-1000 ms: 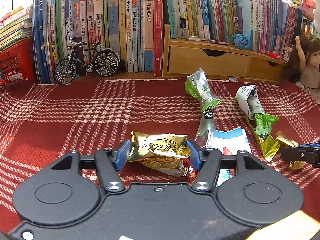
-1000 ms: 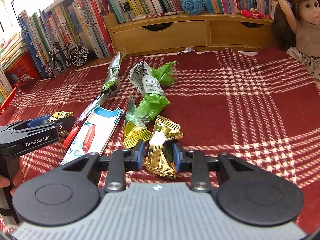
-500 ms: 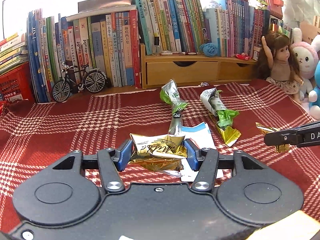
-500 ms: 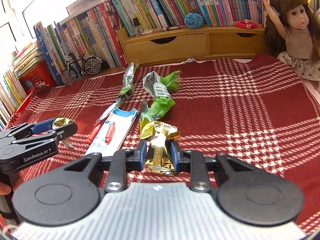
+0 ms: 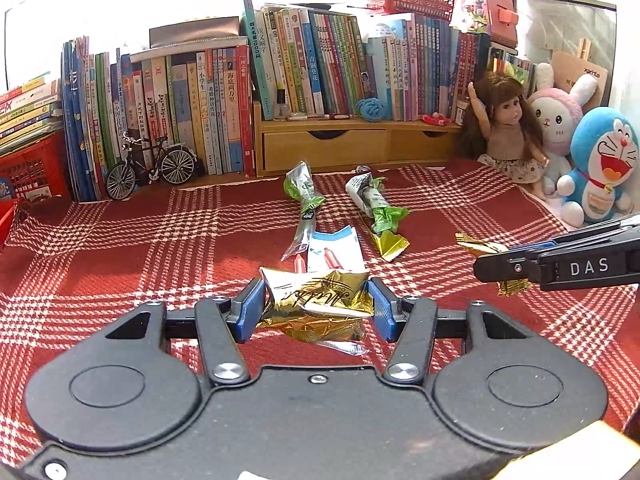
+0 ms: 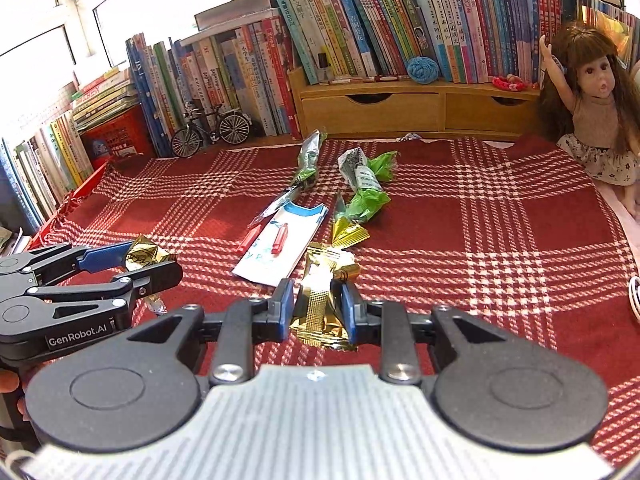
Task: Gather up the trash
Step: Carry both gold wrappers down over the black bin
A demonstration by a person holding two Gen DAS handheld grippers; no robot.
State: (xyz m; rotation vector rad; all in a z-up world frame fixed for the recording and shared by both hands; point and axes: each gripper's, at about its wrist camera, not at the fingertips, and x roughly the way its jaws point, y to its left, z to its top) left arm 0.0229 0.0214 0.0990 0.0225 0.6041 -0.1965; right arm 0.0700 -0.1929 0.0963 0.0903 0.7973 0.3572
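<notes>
Wrappers are being pinched above the red plaid cloth (image 5: 120,240): the left gripper (image 5: 316,308) is clenching a gold chocolate wrapper (image 5: 316,300), the right gripper (image 6: 318,306) a crumpled gold foil wrapper (image 6: 320,300).

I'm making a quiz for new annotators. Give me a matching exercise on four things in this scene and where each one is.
1. wide gold wrapper
2. narrow gold wrapper
3. model bicycle
4. blue yarn ball

A. on the wooden drawer unit
B. in the left hand-held gripper
C. against the books
D. in the right hand-held gripper

Pairs: 1-B, 2-D, 3-C, 4-A
</notes>
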